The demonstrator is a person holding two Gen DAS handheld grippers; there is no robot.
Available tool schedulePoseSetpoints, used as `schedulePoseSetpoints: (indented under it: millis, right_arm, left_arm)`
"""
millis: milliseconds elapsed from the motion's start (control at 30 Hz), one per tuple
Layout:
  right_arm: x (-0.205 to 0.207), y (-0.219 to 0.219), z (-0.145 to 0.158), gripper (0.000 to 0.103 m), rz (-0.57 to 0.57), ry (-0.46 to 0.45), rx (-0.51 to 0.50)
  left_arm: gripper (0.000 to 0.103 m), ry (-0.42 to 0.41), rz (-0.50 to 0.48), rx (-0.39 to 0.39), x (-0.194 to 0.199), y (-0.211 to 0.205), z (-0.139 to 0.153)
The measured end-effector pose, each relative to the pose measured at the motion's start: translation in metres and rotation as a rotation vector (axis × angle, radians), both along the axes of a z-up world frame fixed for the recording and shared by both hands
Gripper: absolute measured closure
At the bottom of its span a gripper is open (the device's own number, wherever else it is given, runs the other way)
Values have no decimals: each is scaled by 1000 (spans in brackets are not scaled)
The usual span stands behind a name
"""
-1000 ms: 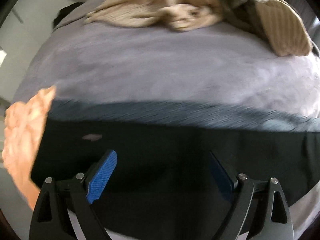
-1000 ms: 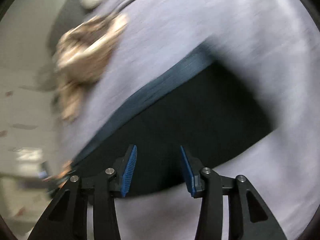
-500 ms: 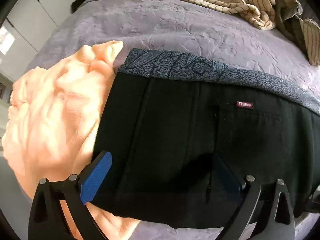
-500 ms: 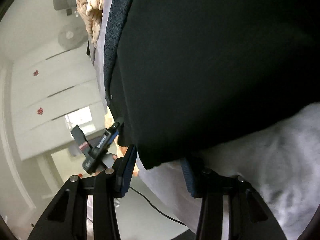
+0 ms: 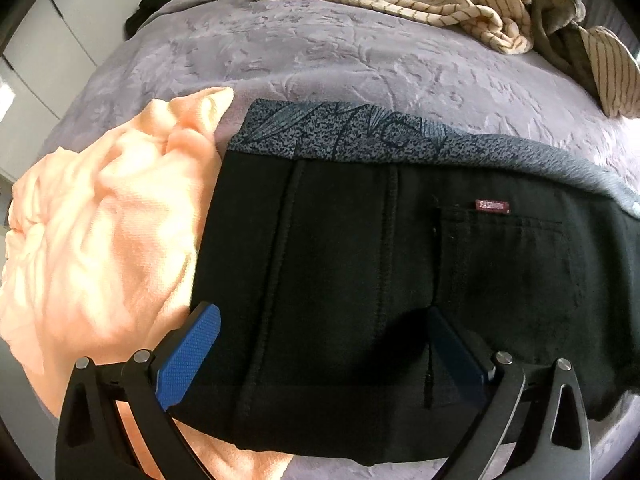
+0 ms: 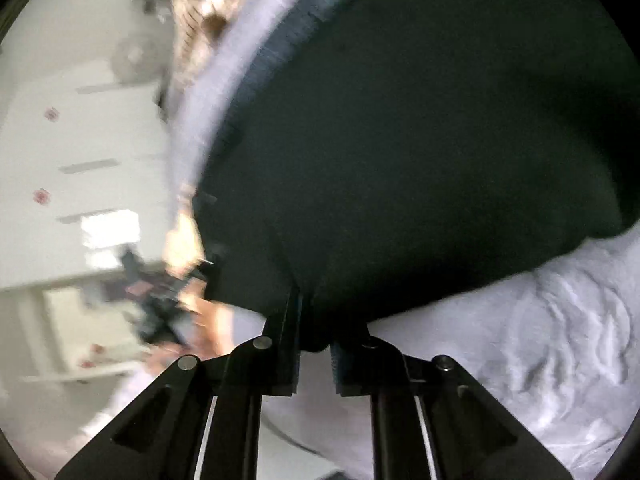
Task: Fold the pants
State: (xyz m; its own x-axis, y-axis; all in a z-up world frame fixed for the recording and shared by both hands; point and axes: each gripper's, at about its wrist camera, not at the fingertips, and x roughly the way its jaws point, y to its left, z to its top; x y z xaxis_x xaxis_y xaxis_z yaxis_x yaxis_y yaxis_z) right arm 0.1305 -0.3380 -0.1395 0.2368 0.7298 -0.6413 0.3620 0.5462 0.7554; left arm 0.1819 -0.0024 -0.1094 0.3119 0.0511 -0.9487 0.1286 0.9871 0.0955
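Observation:
The black pants (image 5: 400, 272) lie flat on the lilac bedspread (image 5: 340, 56), their grey patterned waistband (image 5: 360, 136) at the far side and a small red label by the back pocket. My left gripper (image 5: 320, 344) is open, its blue fingers wide apart low over the pants' near-left part. In the right wrist view the pants (image 6: 420, 140) fill the frame. My right gripper (image 6: 316, 340) is shut on the pants' near edge, pinching a fold of black cloth.
A peach garment (image 5: 100, 248) lies left of the pants, partly under them. A heap of striped beige clothes (image 5: 460, 4) sits at the far side of the bed. White cupboards (image 6: 72, 152) stand beyond the bed's edge.
My right gripper has closed on the pants' edge and the view blurs as it moves. My left gripper stays open over the pants, almost still.

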Motion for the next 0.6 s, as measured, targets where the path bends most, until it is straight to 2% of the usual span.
schedulePoseSetpoints:
  millis: [67,133,200,233,267,367,467,600]
  right_arm:
    - [-4,-3,-18,91,-27,52,26]
    - [-5,-6,-14,83,-31,63,39]
    - [-6,-9,2,76,32,90,-22]
    - [-5,-10,12,76,61,76,-54]
    - [0,-12,28,76,81,16,-77]
    - [28,-13,64,75,123,-124,-190]
    - [75,0,68,74,183,-191,-301]
    - [122,17,36,74,248,-195,-453]
  left_arm:
    - [0,3,-4,10,-1,-1,2]
    - [0,26,8,13,1,1,8]
    - [0,42,26,-15,3,3,19]
    - [0,26,27,-50,4,3,28]
    - [0,-8,22,-89,7,-1,40]
    - [0,-64,8,-114,25,-18,51]
    - [0,-54,50,-88,58,-38,31]
    - [0,-37,133,-12,82,-36,-5]
